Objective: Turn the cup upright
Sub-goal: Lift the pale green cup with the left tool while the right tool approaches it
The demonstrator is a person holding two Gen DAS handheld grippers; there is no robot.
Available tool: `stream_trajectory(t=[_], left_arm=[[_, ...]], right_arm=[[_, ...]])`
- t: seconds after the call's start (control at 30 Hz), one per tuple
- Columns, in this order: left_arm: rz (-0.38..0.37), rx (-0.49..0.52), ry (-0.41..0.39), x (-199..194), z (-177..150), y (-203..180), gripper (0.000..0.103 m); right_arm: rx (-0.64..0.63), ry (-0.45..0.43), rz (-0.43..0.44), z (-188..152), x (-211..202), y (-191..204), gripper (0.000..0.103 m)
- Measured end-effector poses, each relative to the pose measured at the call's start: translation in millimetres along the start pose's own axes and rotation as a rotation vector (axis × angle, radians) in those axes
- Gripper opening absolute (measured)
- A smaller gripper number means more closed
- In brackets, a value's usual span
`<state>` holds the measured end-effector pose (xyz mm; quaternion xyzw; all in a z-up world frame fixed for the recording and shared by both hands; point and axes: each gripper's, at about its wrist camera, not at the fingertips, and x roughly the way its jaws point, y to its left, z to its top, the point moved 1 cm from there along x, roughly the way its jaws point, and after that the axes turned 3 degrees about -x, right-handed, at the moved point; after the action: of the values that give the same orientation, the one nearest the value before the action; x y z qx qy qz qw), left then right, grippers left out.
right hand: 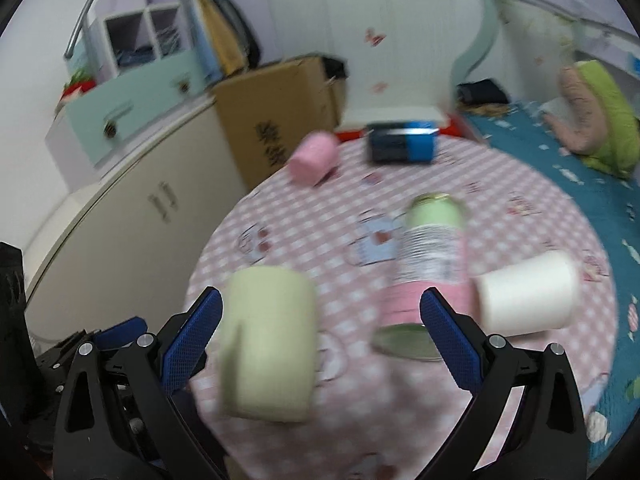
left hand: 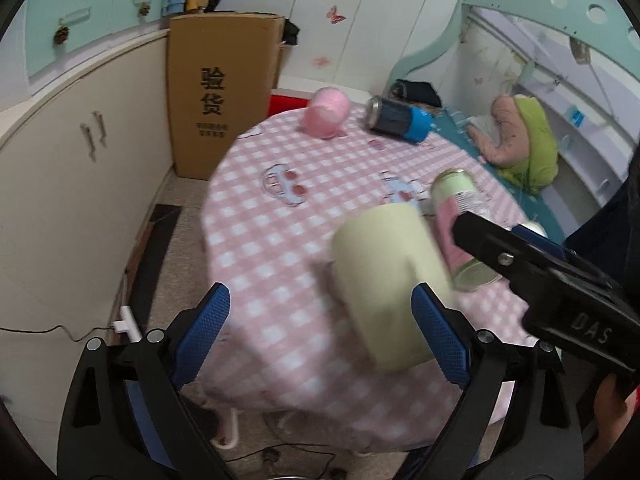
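A pale yellow-green mug (left hand: 390,284) lies on its side on the pink checked tablecloth (left hand: 260,248), near the front edge; it also shows in the right wrist view (right hand: 268,344). My left gripper (left hand: 322,340) is open, its right finger beside the mug and its left finger well clear of it. My right gripper (right hand: 322,344) is open and empty, the mug just inside its left finger; its body (left hand: 560,284) enters the left wrist view from the right. Both views are blurred.
A green and pink can (right hand: 428,264), a white cup (right hand: 528,292), a pink cup (right hand: 312,158) and a dark blue can (right hand: 402,142) all lie on their sides on the round table. A cardboard box (left hand: 224,92) and cream cabinet (left hand: 80,184) stand left; a bed (right hand: 580,184) is right.
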<state>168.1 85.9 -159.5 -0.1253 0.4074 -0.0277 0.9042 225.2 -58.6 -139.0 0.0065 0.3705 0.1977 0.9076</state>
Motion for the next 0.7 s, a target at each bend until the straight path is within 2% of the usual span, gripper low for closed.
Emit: stream_trajectory(t=[0.17, 0.37, 0.43, 0.53, 0.7], left_arm=[[0.003, -0.005, 0.007, -0.1, -5.4, 12.9, 0.093], [0.0, -0.032, 0.017, 5.4, -3.9, 28.4, 0.093], [-0.006, -0.027, 0.021, 6.7, -4.3, 29.5, 0.093], [-0.02, -0.017, 0.032, 11.6, -4.9, 28.1, 0.093], [-0.052, -0.007, 0.056, 19.8, -6.5, 23.9, 0.093]], right_arm=[[-0.022, 0.104, 0.019, 2.6, 34.7, 20.4, 0.096], [-0.058, 0.181, 0.005, 0.8, 59.0, 31.7, 0.095], [-0.072, 0.197, 0.007, -0.6, 63.5, 34.3, 0.093], [-0.06, 0.231, 0.021, -1.0, 76.0, 30.3, 0.079], [-0.039, 0.253, 0.045, -1.1, 84.0, 26.5, 0.077]])
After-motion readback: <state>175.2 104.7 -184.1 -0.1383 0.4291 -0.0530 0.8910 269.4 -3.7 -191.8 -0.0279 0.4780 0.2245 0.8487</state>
